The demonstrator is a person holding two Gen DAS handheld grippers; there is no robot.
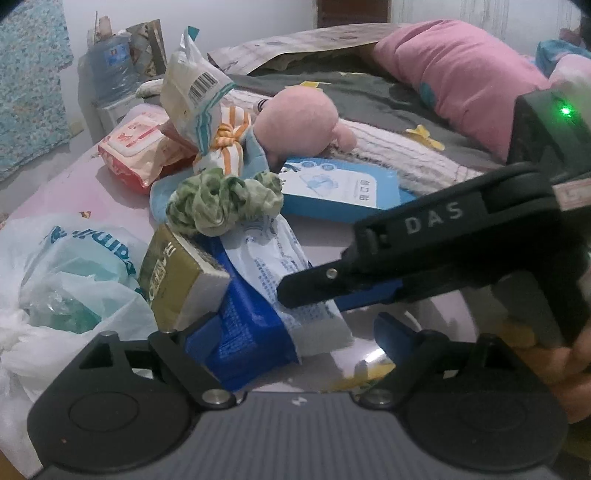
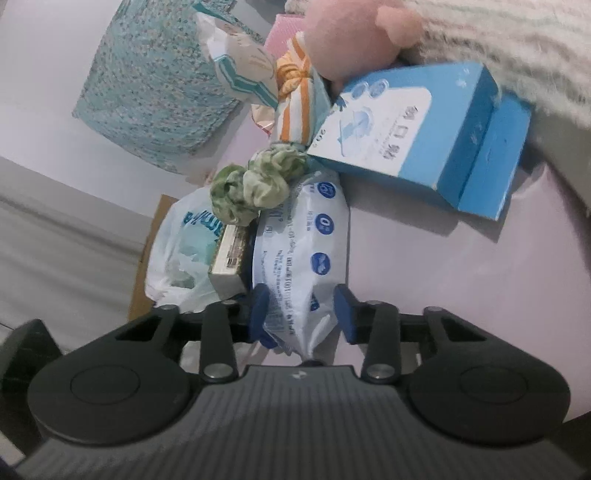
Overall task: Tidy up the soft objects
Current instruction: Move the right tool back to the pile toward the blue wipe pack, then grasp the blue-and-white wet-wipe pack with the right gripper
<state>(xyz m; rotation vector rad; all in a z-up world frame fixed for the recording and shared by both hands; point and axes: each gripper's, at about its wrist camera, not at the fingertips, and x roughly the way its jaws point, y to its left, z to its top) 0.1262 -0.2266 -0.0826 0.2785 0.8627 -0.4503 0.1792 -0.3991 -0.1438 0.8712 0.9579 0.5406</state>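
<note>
A white and blue wipes pack [image 1: 280, 258] [image 2: 299, 251] lies on the pink surface [image 2: 461, 295]. My right gripper [image 2: 303, 314] is shut on its near crimped end, one blue pad on each side. In the left wrist view the right gripper [image 1: 332, 291] reaches in from the right over that pack. My left gripper [image 1: 284, 332] stands open and wide around the pack's blue side, its left finger beside a gold box [image 1: 177, 284] [image 2: 231, 258]. A green scrunchie [image 1: 221, 203] [image 2: 255, 184] rests on the pack's far end. Behind it lie an orange-striped cloth bundle [image 1: 225, 147] [image 2: 295, 96] and a pink plush [image 1: 299, 122] [image 2: 351, 33].
A blue mask box [image 1: 343, 188] [image 2: 424, 136] lies right of the scrunchie. A white plastic bag [image 1: 74, 277] [image 2: 184, 251] sits left of the gold box. A red wipes pack [image 1: 136, 151] and a barcoded tissue pack [image 1: 195, 92] are at the back left. A pink pillow [image 1: 461, 74] lies on the bed.
</note>
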